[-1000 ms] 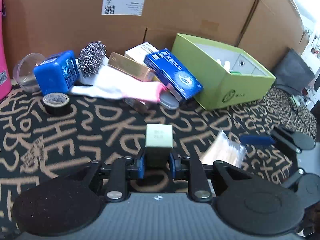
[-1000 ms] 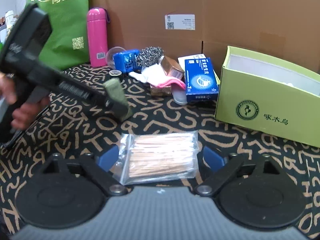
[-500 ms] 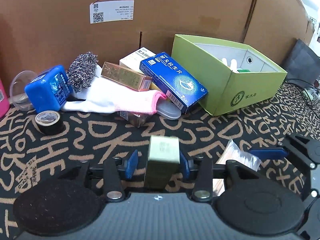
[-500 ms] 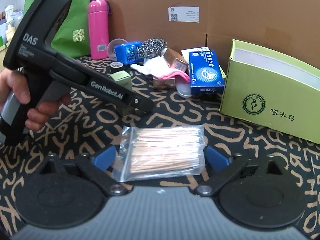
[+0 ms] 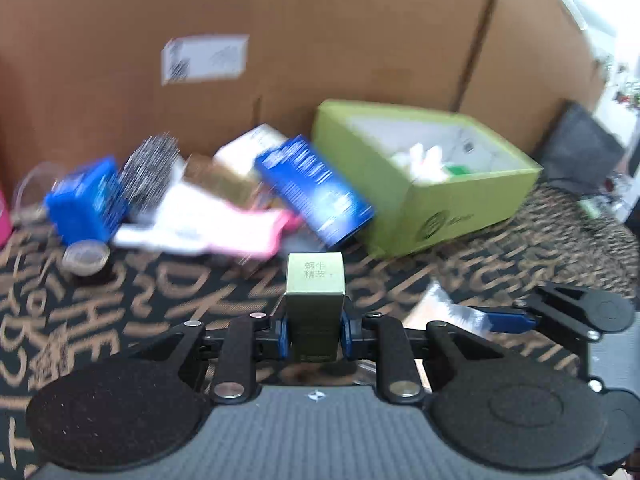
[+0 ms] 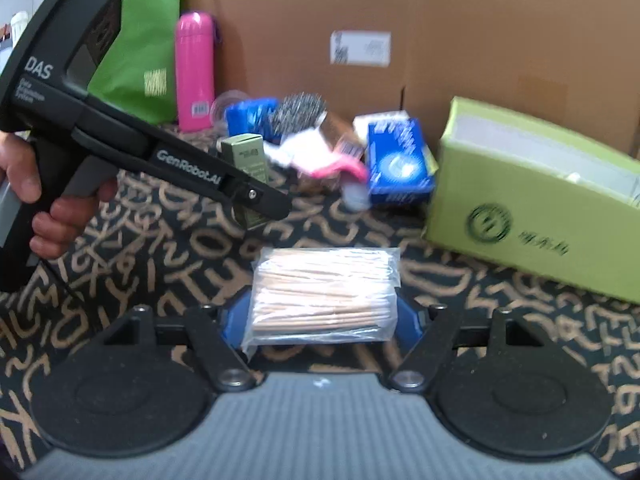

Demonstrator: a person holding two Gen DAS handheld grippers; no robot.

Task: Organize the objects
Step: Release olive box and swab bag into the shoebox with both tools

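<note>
Nearest us, our right gripper [image 6: 324, 312] pinches a clear bag of wooden sticks [image 6: 326, 292]; our left gripper [image 5: 315, 330] clamps a small olive carton [image 5: 315, 300] upright, both short of the open lime-green cardboard box [image 5: 448, 204], probably their destination.

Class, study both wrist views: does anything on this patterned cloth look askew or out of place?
Yes. The blue rectangular carton lies tilted, propped against the lime-green open cardboard box. Beside it, a white-and-pink glove sprawls over a heap of small boxes, next to a steel-wool scrubber.
</note>
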